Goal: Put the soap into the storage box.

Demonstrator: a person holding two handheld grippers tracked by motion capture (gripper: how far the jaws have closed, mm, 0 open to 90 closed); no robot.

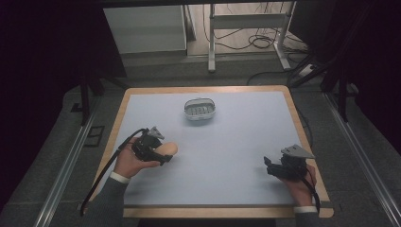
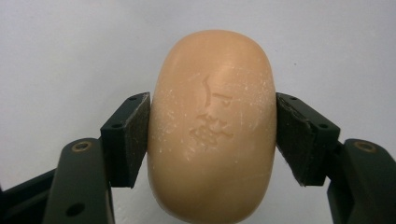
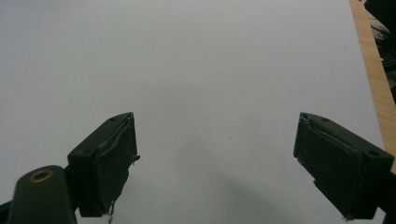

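Between the left gripper's [image 2: 212, 140] jaws sits the soap [image 2: 212, 126]; both pads touching.

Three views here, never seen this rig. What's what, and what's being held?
No robot: a person holds a hand-held gripper in each hand at a table with a pale mat.

The high view looks down from above. The other two pictures come from cameras riding on each gripper, looking along its black jaws.

The left tongs are shut on a tan bar of soap with stamped characters, near the table's left side.

The right tongs stand open over bare mat, holding nothing.

Farther back sits a small white slatted soap dish, nothing in it.
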